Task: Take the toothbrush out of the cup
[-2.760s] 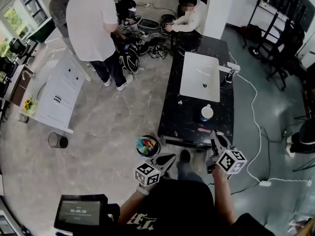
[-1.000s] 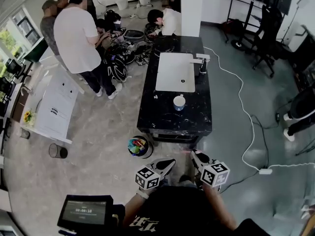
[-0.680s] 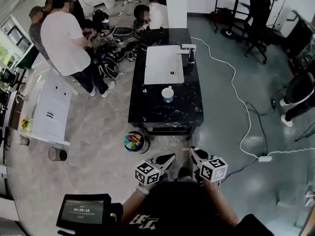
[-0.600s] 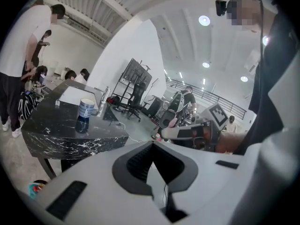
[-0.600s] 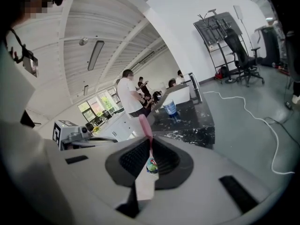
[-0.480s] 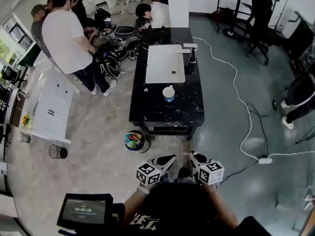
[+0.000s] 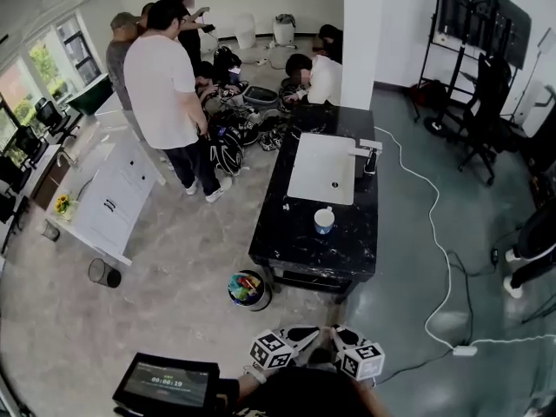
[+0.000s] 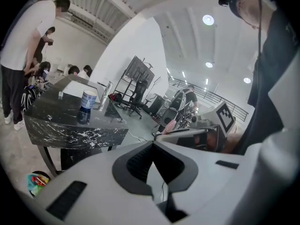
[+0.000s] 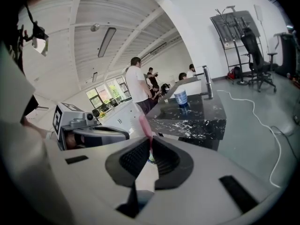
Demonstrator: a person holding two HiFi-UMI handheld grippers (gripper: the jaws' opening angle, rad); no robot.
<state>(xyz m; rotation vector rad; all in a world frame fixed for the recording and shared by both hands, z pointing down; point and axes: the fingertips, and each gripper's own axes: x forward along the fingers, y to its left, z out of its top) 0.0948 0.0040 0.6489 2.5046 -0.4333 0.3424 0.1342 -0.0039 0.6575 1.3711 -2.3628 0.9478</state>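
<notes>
Nearest me, my left tongs (image 8: 152,143) are closed with nothing between them. Just beside them, my right tongs (image 9: 149,139) pinch the pink toothbrush (image 9: 143,122), which sticks up past their tips. Farther off, mid-frame in the head view, the cup (image 7: 324,221) stands on the black tabletop (image 7: 291,233), well apart from the toothbrush.

A workshop-like lab: equipment rack (image 7: 469,20), gear (image 7: 233,133) heaped on floor (image 7: 174,259), people (image 7: 169,85).
</notes>
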